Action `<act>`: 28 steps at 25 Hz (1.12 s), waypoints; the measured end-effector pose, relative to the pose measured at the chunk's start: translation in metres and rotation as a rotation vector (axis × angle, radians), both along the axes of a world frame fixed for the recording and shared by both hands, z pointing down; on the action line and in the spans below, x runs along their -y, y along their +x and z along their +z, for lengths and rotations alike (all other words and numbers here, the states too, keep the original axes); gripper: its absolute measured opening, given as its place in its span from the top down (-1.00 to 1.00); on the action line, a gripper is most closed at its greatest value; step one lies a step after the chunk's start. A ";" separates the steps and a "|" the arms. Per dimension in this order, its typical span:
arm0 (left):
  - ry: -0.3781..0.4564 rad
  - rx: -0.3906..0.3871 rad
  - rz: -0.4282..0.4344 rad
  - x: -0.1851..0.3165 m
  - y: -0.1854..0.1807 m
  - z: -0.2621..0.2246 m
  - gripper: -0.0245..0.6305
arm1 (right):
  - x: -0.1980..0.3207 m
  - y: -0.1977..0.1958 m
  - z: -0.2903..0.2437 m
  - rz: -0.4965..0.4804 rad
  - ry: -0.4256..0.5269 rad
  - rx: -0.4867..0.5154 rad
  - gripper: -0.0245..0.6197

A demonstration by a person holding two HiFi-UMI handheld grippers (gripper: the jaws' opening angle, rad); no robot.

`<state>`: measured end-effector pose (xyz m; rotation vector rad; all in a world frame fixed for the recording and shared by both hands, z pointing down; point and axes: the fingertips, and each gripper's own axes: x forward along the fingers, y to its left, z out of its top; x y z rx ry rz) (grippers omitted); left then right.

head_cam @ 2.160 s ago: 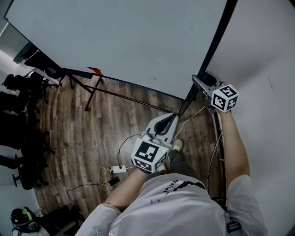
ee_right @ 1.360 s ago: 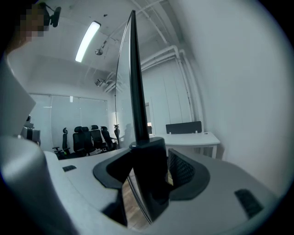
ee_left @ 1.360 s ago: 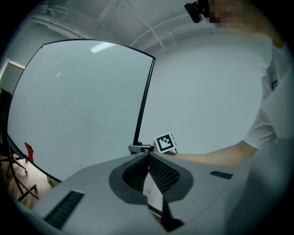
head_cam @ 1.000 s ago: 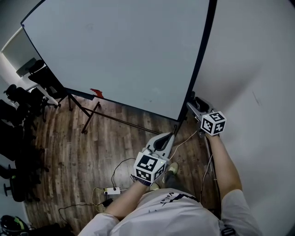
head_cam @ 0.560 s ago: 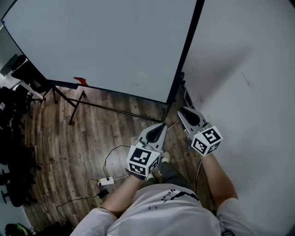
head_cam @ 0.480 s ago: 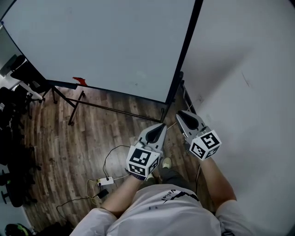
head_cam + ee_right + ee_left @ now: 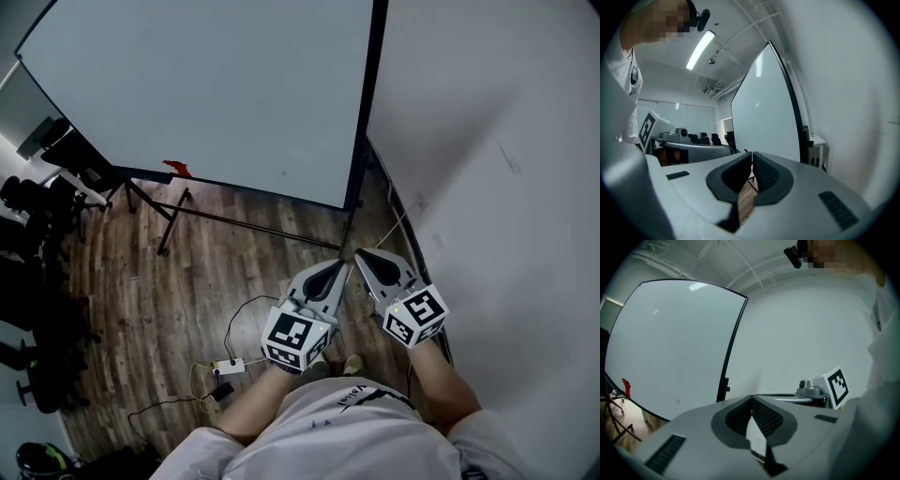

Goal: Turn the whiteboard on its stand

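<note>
The whiteboard [image 7: 216, 94] is a large pale panel with a black frame [image 7: 366, 103]. It stands on a black stand [image 7: 169, 220], and a small red thing [image 7: 175, 169] lies at its lower edge. Both grippers hang side by side in front of its right edge, clear of it. My left gripper [image 7: 339, 265] is shut and empty, as the left gripper view confirms [image 7: 751, 398]. My right gripper [image 7: 359, 255] has just been closing; its jaws meet with nothing between them [image 7: 752, 153]. The board [image 7: 764, 112] stands ahead of it.
A pale wall [image 7: 487, 141] runs close along the right of the board. A power strip with cables [image 7: 232, 366] lies on the wooden floor [image 7: 253, 262]. Black chairs [image 7: 28, 216] stand at the left. A small white table [image 7: 816, 140] is by the wall.
My right gripper has drawn back from the board's black right edge to beside the left gripper, and its jaws have closed empty. The left gripper shifted slightly.
</note>
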<state>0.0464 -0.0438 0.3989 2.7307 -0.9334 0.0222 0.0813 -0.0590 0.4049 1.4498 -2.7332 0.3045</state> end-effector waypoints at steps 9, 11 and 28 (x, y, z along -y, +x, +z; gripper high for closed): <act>-0.017 0.024 -0.053 -0.030 0.024 0.001 0.89 | -0.030 0.013 -0.010 -0.040 -0.009 0.000 0.88; -0.018 0.023 -0.066 -0.031 0.026 0.000 0.89 | -0.033 0.018 -0.016 -0.045 0.002 0.007 0.88; -0.016 0.019 -0.113 -0.053 0.031 -0.005 0.89 | -0.063 0.026 -0.016 -0.078 0.020 0.014 0.88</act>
